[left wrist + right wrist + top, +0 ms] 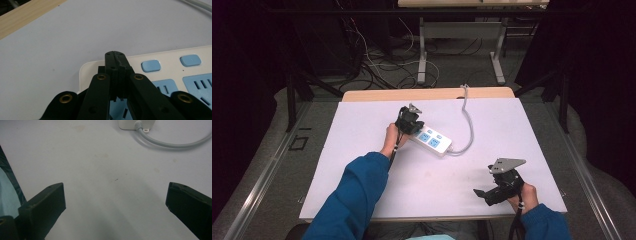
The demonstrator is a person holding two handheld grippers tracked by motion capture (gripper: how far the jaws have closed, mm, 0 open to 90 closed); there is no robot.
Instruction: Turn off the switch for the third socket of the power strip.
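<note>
Power strip [430, 139] lies mid-counter [362, 150], rigid, light, likely slippery plastic, best held across its short end, where my left hand-held gripper [115, 55] presses closed-jawed; my right hand-held gripper [115, 195] hovers open.

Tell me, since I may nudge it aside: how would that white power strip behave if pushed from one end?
The power strip looks flat and rigid, so it would probably slide on the smooth white table rather than tip or roll. Its grey cord curves off the far edge and would likely tug, making it pivot. The left gripper, shut, sits over its end.
</note>
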